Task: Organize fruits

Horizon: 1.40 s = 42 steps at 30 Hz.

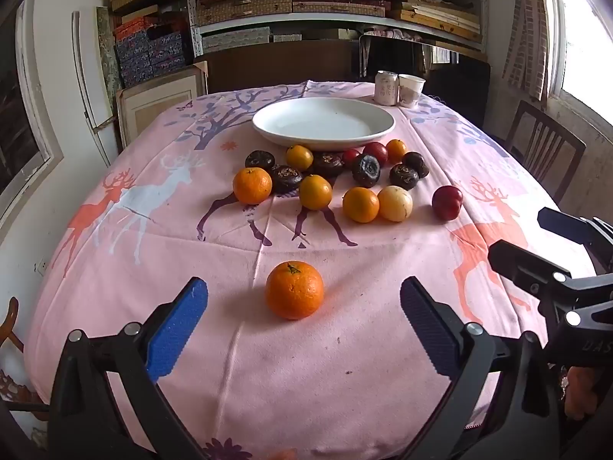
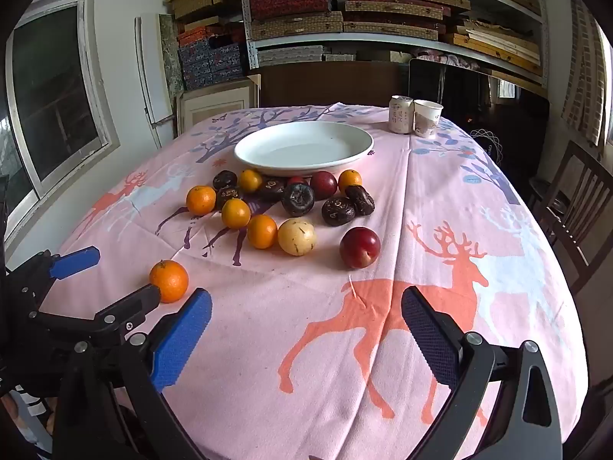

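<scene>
Several fruits in the cluster overlap. One small red fruit [image 2: 297,181] shows only its top behind a dark one, and the far row sits tight against the plate's near rim, so the count is hard to fix. The desk [image 1: 345,345], under a pink deer-print cloth, is cut off at the near edge by both tongs' frames. Print on the can [image 1: 386,87] is too small to read.

Counted from the right wrist view: six oranges, six dark wrinkled fruits, three red plums, one pale yellow fruit [image 2: 297,237]. There is one white plate [image 2: 245,153], one can and one paper cup [image 1: 410,90].

A lone orange [image 1: 294,289] lies apart from the rest, on the cloth at 6 o'clock from the cluster, its stem end up and tipped slightly toward 12. The fruits are round, with no clear long axis. A red plum [image 2: 360,247] sits alone at 4 o'clock from the cluster. The oval plate runs its long axis 9 to 3 and lies at 12 o'clock from the fruit.

The left tongs [image 1: 304,322] are released, spread wide, with the lone orange just ahead, between the blue pads but untouched. The right tongs [image 2: 306,329] are released too, over bare cloth.
</scene>
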### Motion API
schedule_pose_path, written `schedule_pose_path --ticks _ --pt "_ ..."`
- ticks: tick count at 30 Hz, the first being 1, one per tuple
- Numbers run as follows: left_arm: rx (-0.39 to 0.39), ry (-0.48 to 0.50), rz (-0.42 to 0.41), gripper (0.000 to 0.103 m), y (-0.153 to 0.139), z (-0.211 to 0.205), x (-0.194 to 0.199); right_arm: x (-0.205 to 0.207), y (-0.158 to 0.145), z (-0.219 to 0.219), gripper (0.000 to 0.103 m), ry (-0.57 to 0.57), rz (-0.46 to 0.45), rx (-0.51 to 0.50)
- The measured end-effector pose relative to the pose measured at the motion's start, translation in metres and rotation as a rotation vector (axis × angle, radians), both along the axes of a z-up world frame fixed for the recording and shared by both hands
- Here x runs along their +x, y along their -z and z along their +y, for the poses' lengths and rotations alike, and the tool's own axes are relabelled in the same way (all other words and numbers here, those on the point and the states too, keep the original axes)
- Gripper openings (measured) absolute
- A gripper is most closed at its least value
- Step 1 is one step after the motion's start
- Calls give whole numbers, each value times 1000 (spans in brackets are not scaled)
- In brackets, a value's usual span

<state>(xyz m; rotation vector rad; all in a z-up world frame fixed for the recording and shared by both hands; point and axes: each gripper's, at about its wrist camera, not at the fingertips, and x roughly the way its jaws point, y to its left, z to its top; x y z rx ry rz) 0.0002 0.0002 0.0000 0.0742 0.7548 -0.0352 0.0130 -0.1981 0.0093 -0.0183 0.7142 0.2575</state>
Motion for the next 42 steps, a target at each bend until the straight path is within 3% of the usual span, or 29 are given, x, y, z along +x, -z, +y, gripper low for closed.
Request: schedule_pose_path --ticks 42 --pt "-8 11 13 99 5 -4 1 0 -1 -1 99 -17 5 41"
